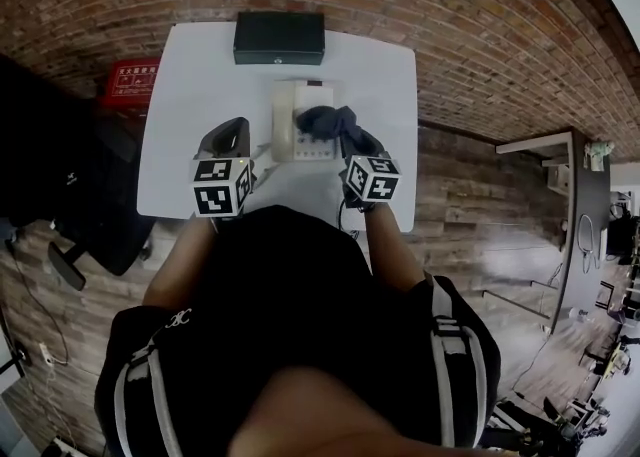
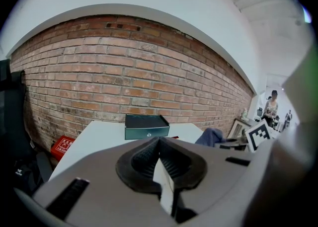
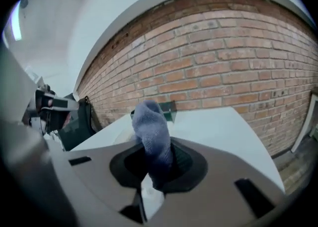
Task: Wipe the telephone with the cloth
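Cream rectangular plastic telephone (image 1: 290,125) beneath bunched, fuzzy blue knit cloth (image 3: 149,121), pinched in right gripper (image 3: 151,159); left gripper (image 2: 160,147) jaws pressed together, empty.

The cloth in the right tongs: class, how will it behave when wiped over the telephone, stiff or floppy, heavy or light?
Probably floppy: the cloth bunches in folds over the telephone. Likely light: the right tongs hold it by one end. Its fuzzy weave should grip, not slide.
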